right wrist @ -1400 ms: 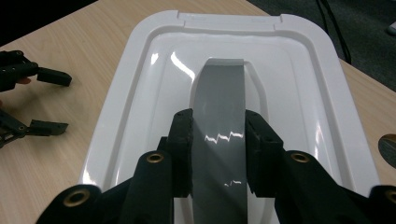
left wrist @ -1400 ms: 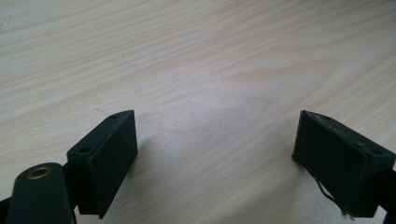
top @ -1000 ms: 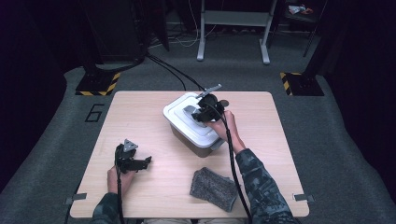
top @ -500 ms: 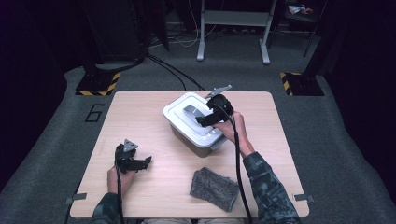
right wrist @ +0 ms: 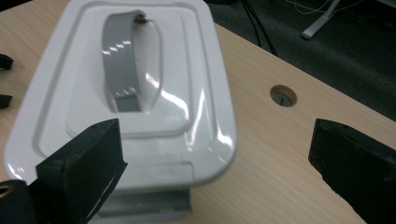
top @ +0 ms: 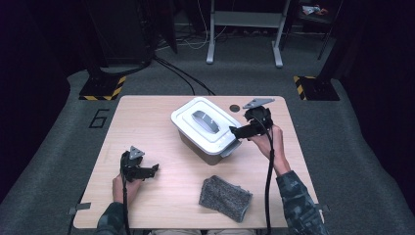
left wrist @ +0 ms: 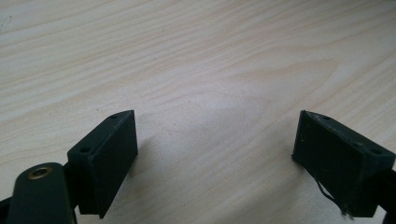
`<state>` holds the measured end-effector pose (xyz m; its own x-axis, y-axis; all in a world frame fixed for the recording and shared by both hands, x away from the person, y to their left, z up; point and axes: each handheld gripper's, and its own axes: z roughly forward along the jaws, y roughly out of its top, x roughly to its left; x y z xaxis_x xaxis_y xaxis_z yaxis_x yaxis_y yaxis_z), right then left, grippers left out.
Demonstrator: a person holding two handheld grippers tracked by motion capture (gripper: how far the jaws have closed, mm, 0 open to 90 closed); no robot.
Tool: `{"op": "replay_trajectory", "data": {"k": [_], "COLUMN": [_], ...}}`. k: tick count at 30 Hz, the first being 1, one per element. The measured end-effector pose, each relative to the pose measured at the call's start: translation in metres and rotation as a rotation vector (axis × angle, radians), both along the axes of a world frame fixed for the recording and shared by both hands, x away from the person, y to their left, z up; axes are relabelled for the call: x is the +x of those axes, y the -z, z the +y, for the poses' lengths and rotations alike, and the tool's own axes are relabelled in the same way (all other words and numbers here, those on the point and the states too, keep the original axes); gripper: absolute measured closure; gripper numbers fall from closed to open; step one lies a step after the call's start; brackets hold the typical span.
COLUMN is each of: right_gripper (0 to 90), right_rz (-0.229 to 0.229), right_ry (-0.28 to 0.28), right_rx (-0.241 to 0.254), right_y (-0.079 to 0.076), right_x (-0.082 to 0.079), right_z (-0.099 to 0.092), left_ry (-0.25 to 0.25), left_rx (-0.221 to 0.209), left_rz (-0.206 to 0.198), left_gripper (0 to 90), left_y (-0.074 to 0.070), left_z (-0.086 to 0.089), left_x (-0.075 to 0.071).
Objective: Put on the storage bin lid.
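**White lidded box: where to grab it**

The right gripper (top: 237,131) is hovering by the box's latch end, its jaws just having been opening wide, nothing between them. The white box (top: 205,131) is sitting right in front of it: rigid, glossy, probably slippery plastic. I'd go for the grey handle (right wrist: 122,65) or the end latch (right wrist: 147,198). The left gripper (top: 146,171) is resting open, empty, on the table (top: 147,117).

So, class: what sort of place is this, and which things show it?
Probably a lab or recording studio: a lone wooden table on grey carpet, hazard-striped stand bases, loose cables and a floor marking "6".
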<state>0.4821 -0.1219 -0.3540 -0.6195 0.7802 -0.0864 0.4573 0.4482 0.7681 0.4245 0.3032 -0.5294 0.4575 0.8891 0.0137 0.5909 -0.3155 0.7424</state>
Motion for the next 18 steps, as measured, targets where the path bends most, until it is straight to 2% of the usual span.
{"op": "replay_trajectory", "data": {"k": [7,13,18], "right_gripper": [2.0,2.1,2.1], "right_rz": [-0.010,0.022,0.065], "right_ry": [0.087,0.167,0.227], "right_rx": [0.004,0.018,0.016], "right_y": [0.018,0.046,0.081], "right_x": [-0.014,-0.025,-0.035], "right_z": [-0.047,-0.082,-0.106], "left_ry": [-0.001,0.000,-0.002], "left_rx": [0.000,0.000,0.000], "left_rz": [0.001,0.000,0.000], "left_gripper": [13.1,13.1,13.1], "left_y": [0.000,0.000,0.000], "left_z": [0.000,0.000,0.000], "left_x": [0.000,0.000,0.000]}}
